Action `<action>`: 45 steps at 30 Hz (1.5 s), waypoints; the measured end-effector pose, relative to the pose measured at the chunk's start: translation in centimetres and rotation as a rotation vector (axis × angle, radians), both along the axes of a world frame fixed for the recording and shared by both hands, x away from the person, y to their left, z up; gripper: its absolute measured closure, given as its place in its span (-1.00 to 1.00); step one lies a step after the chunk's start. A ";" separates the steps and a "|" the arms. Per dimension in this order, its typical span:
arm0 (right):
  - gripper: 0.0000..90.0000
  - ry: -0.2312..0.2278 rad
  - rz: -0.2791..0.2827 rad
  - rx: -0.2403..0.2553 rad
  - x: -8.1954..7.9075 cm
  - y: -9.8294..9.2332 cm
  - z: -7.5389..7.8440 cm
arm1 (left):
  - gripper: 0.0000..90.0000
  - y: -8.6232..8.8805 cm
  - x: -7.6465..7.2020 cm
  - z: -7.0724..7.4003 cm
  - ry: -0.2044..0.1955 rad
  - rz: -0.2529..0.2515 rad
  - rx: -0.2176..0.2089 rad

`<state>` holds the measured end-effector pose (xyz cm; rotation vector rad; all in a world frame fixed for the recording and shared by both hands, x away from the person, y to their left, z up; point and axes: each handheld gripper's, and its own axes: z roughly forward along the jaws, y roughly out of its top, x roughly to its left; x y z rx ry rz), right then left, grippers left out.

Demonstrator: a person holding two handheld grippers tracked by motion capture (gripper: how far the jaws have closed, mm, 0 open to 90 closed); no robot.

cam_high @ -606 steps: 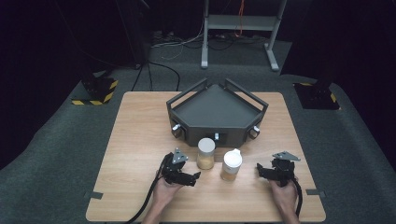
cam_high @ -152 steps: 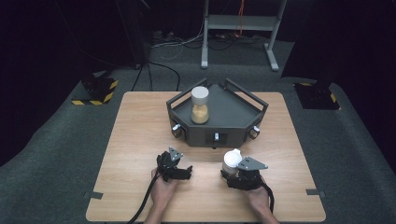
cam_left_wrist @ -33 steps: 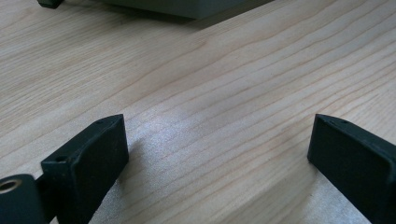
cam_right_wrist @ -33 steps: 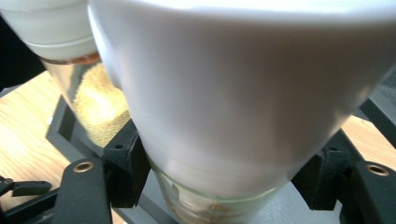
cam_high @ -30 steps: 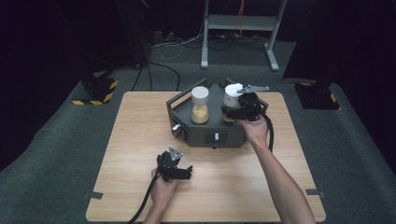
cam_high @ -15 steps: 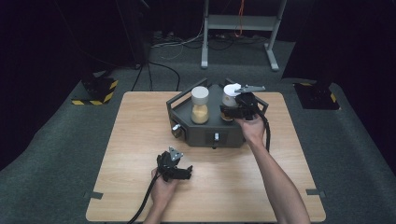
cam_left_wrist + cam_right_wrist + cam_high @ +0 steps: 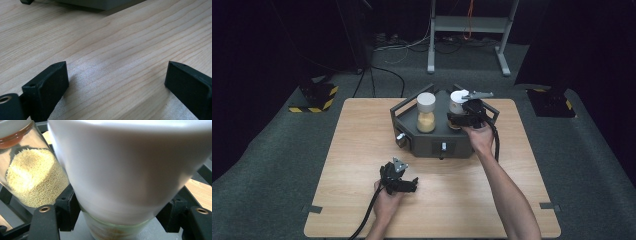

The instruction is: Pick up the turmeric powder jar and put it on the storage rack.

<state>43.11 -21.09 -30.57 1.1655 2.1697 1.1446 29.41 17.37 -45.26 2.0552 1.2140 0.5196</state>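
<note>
Light wood-grain surface (image 7: 352,150), dark grey tray (image 7: 432,145), white-lidded clear jars (image 7: 426,112) with yellow-tan grains, black grippers (image 7: 398,181), yellow-black striped floor blocks (image 7: 314,97), grey carpet (image 7: 267,170)

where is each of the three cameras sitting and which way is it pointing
High view: above the table's near side, facing forward and down; both forearms, left hand-held gripper.
Left gripper view: on that open gripper, facing bare wood; its jaws.
Right gripper view: on right hand-held gripper, clamping white-lidded jar.
Shared: grain jar, grey tray.

White-lidded glass jar (image 7: 458,106) in the dark tray (image 7: 412,131)

It stood upright at the tray's right side, just beside a second white-lidded jar of yellow grains (image 7: 426,112), its glass body clamped between black jaws.
</note>
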 end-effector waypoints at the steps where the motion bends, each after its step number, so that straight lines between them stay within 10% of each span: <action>1: -0.32 -0.003 0.001 -0.003 0.0 0.1 0.0 | -0.89 0.0 0.0 0.0 0.000 0.000 0.000; 29: -0.41 -0.005 0.015 -0.017 0.0 0.1 -0.1 | -0.89 0.0 0.0 0.0 0.000 0.001 0.000; 45: -0.86 0.030 0.074 0.096 0.7 -2.1 -0.3 | -0.89 0.0 0.0 0.0 0.000 0.001 0.000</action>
